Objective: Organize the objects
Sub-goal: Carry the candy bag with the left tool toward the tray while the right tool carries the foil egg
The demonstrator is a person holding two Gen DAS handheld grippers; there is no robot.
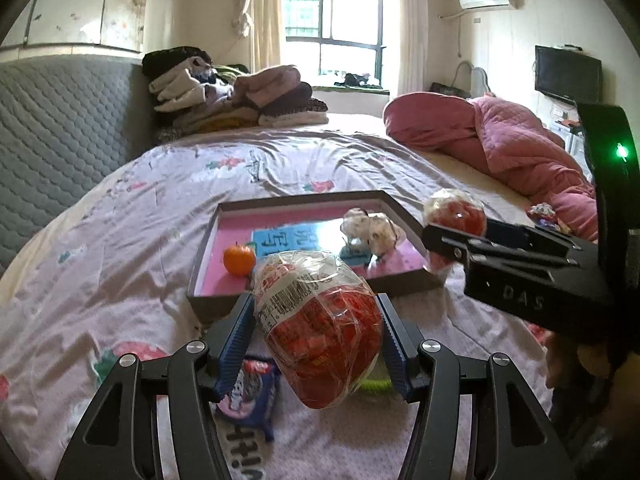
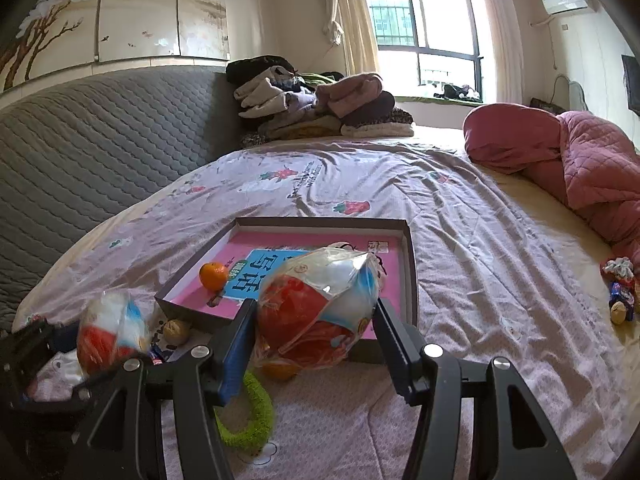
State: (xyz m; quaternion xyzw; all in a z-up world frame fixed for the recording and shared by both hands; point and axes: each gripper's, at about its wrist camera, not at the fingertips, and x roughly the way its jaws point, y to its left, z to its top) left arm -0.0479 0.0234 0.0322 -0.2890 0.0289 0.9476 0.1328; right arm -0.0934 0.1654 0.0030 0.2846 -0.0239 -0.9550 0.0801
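Observation:
My left gripper point(image 1: 316, 320) is shut on a red snack bag point(image 1: 320, 328) in clear wrap, held above the bed in front of a shallow tray point(image 1: 216, 304). My right gripper point(image 2: 316, 320) is shut on a second red, white and blue snack bag point(image 2: 316, 312), held over the tray's near rim point(image 2: 188, 316). The right gripper and its bag point(image 1: 456, 212) show at the right of the left wrist view; the left gripper's bag point(image 2: 108, 332) shows at the left of the right wrist view. In the tray lie a tangerine point(image 1: 239, 260) point(image 2: 214, 276) and a white wrapped item point(image 1: 370, 230).
A blue snack packet point(image 1: 250, 396) lies under the left gripper. A green fuzzy ring point(image 2: 252, 420) and a walnut-like ball point(image 2: 176, 332) lie before the tray. Small sweets point(image 2: 620, 292) lie at the right. A pink quilt point(image 2: 580, 168) and a clothes pile point(image 2: 320, 104) sit farther back.

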